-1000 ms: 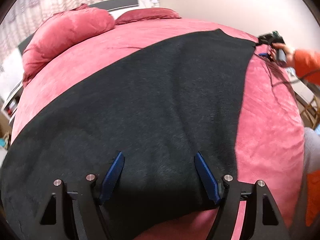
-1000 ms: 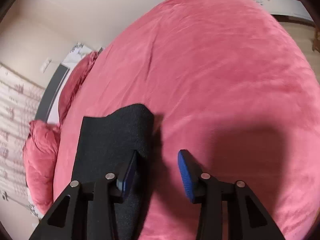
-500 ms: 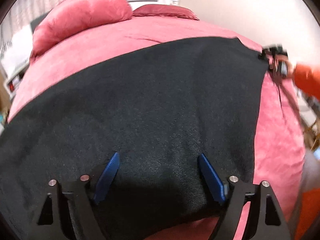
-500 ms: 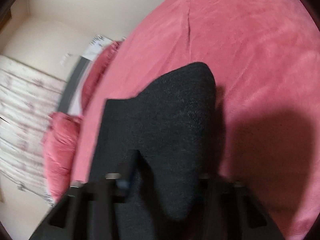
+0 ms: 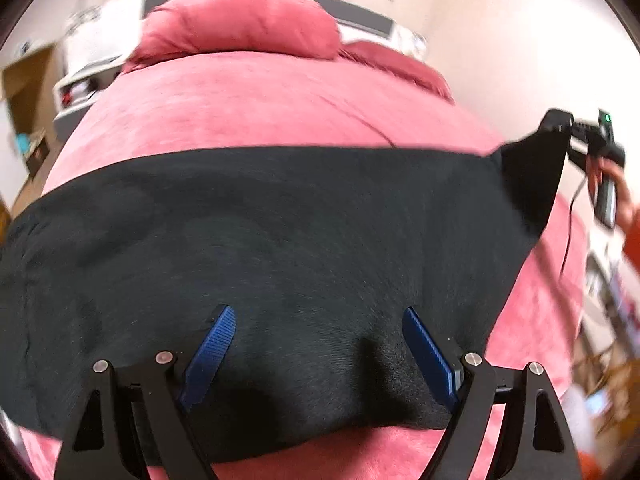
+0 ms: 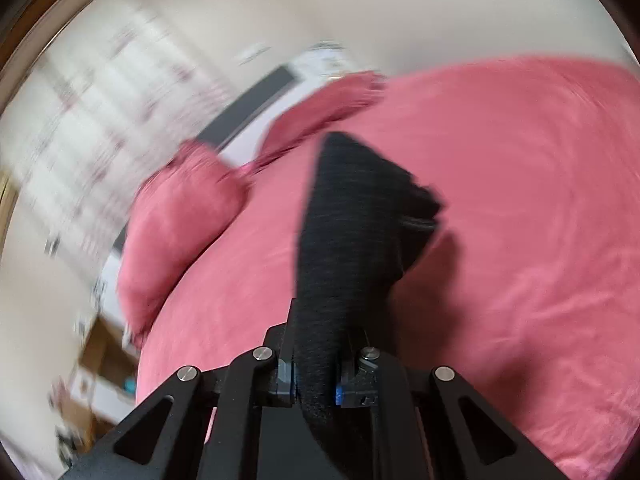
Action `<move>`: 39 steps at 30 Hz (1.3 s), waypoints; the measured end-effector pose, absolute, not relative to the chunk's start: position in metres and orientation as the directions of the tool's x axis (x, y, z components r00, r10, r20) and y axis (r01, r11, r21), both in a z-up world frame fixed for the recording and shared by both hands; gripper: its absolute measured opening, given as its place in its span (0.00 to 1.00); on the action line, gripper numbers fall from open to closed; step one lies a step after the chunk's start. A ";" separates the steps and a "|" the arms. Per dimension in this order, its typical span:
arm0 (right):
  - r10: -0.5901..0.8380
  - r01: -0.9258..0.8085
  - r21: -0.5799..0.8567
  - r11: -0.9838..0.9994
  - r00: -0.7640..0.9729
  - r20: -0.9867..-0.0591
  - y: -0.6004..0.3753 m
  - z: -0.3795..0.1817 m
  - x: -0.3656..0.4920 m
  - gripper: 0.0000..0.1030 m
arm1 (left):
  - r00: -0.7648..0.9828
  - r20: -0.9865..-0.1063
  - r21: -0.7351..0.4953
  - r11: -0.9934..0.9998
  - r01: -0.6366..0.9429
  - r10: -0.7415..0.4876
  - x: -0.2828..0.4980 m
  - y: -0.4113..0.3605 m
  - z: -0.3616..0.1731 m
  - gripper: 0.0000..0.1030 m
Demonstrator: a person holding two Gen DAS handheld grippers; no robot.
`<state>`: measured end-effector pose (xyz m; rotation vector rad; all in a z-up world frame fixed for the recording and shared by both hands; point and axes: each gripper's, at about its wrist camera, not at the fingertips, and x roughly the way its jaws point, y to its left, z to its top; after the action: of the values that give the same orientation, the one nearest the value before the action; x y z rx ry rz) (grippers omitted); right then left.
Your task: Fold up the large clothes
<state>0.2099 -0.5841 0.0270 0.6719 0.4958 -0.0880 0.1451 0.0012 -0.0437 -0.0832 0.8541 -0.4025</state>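
Lying across the near half of the pink bed [image 5: 280, 100], one black garment [image 5: 300, 240] looks soft, limp and fairly heavy; it will likely sag wherever unsupported, so corners and hems seem the best places to grip. Nearest, the left gripper [image 5: 316, 320] hovers over its near edge with jaws wide apart, holding nothing. Farther right, the right gripper [image 6: 314, 380] has just been closing and now pinches one lifted corner between its pads. At the far end sit two pink pillows [image 5: 240, 24]. Two grippers, one garment.
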 end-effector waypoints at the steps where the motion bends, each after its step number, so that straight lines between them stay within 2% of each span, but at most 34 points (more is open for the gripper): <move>1: 0.093 0.184 0.505 0.843 0.875 -0.475 -0.553 0.036 0.212 0.11 | 0.594 -0.711 -0.242 0.924 0.296 -0.377 0.142 0.009 -0.042 0.87; 4: 0.102 0.006 0.212 0.977 0.862 -0.497 -0.457 0.041 0.210 0.11 | 0.607 -0.698 -0.277 0.925 0.258 -0.379 0.135 0.029 -0.041 0.87; 7: 0.180 -0.209 0.002 0.978 0.834 -0.522 -0.367 0.011 0.183 0.12 | 0.602 -0.706 -0.293 0.928 0.229 -0.372 0.123 0.044 -0.047 0.87; 8: 0.208 -0.315 -0.110 0.943 0.811 -0.547 -0.325 -0.012 0.170 0.14 | 0.598 -0.709 -0.301 0.927 0.223 -0.374 0.120 0.048 -0.050 0.87; 10: 0.223 -0.431 -0.210 0.877 0.754 -0.618 -0.280 -0.052 0.158 0.17 | 0.590 -0.716 -0.308 0.927 0.214 -0.374 0.115 0.045 -0.055 0.87; 12: 0.173 -0.492 -0.263 0.830 0.675 -0.717 -0.244 -0.101 0.152 0.24 | 0.579 -0.723 -0.312 0.926 0.213 -0.377 0.108 0.046 -0.059 0.87; 14: 0.092 -0.402 -0.377 0.834 0.775 -0.625 -0.229 -0.115 0.134 0.32 | 0.574 -0.725 -0.313 0.925 0.216 -0.380 0.101 0.049 -0.061 0.87; 16: 0.061 -0.370 -0.370 0.852 0.773 -0.632 -0.227 -0.114 0.132 0.32 | 0.572 -0.727 -0.310 0.925 0.219 -0.379 0.095 0.051 -0.062 0.87; 19: 0.084 -0.361 -0.281 0.889 0.733 -0.675 -0.235 -0.104 0.131 0.37 | 0.564 -0.730 -0.320 0.922 0.218 -0.387 0.092 0.049 -0.064 0.87; 24: 0.085 -0.366 -0.267 0.892 0.714 -0.695 -0.242 -0.098 0.119 0.40 | 0.567 -0.719 -0.323 0.916 0.239 -0.402 0.093 0.044 -0.063 0.87; 27: 0.170 -0.356 -0.113 0.928 0.672 -0.721 -0.255 -0.087 0.105 0.40 | 0.563 -0.720 -0.322 0.914 0.246 -0.405 0.094 0.038 -0.065 0.87; 29: 0.303 -0.311 0.117 0.943 0.662 -0.685 -0.275 -0.068 0.101 0.41 | 0.566 -0.722 -0.319 0.917 0.238 -0.398 0.092 0.039 -0.064 0.87; 30: 0.318 -0.280 0.167 0.945 0.677 -0.664 -0.281 -0.062 0.101 0.43 | 0.572 -0.724 -0.310 0.922 0.231 -0.386 0.092 0.039 -0.063 0.87; 32: 0.291 -0.185 0.232 0.955 0.735 -0.613 -0.293 -0.047 0.104 0.55 | 0.583 -0.733 -0.276 0.937 0.215 -0.350 0.091 0.039 -0.061 0.87; 34: 0.269 -0.163 0.227 0.960 0.755 -0.598 -0.294 -0.038 0.103 0.55 | 0.581 -0.749 -0.245 0.948 0.204 -0.319 0.092 0.036 -0.061 0.87; 36: 0.269 -0.156 0.228 0.961 0.716 -0.644 -0.285 -0.042 0.129 0.55 | 0.579 -0.751 -0.244 0.948 0.202 -0.317 0.092 0.032 -0.060 0.87; 39: 0.298 -0.157 0.255 0.954 0.569 -0.767 -0.262 -0.070 0.138 0.54 | 0.591 -0.741 -0.251 0.948 0.197 -0.319 0.088 0.035 -0.057 0.88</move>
<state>0.1379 -0.2625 -0.0699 0.1646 0.9291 0.2688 0.0881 0.0350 -0.0569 -0.1480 0.8900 -0.3018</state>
